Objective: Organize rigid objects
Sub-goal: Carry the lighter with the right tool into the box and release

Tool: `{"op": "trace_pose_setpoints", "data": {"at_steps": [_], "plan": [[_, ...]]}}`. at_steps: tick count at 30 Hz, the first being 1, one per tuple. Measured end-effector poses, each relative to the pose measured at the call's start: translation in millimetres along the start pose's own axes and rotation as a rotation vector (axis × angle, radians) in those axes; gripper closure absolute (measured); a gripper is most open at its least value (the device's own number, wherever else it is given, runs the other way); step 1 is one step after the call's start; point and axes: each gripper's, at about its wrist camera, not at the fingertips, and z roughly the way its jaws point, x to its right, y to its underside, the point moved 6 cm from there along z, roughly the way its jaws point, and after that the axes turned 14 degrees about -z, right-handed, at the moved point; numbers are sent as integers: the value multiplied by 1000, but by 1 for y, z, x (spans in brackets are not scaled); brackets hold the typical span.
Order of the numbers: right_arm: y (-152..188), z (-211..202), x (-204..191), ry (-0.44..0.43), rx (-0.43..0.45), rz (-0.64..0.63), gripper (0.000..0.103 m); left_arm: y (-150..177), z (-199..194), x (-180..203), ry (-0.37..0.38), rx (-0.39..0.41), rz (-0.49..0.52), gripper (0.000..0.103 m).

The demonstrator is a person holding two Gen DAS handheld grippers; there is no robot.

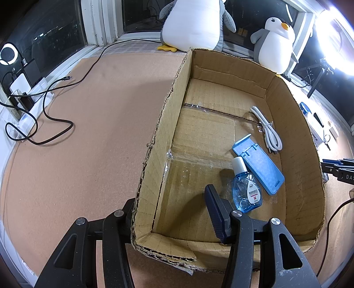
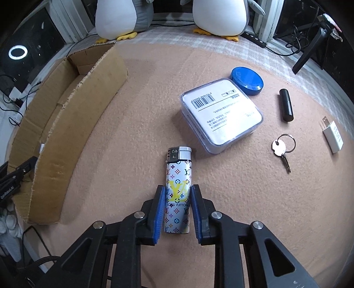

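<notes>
Blue-padded right gripper (image 2: 177,212) pinches the patterned lighter (image 2: 177,195); left gripper (image 1: 174,212), spread, apparently straddles the cardboard box (image 1: 159,137) wall

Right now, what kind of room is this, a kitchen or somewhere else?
Probably a home room by a window, not a kitchen. Two plush penguins sit on the sill against dark window panes, and a pinkish mat holds a cardboard box for sorting small household things.

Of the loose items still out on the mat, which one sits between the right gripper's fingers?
The patterned lighter, lying lengthwise between the right gripper pads. The clear plastic case, blue round lid, black cylinder, key and white charger plug lie farther off.
</notes>
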Motion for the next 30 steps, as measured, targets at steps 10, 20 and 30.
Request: {"op": "trace_pose_setpoints", "data": {"at_steps": [10,20,30], "plan": [[-9,-29,-9,-22,81,17,82,0,0,0,1,0,-1,49],[-64,-66,-67,-107,205,-88,82,0,1,1,6,1,-6,49],[-105,-42,-148,-244,223,-186,82,0,1,1,13,3,-17,49]]}}
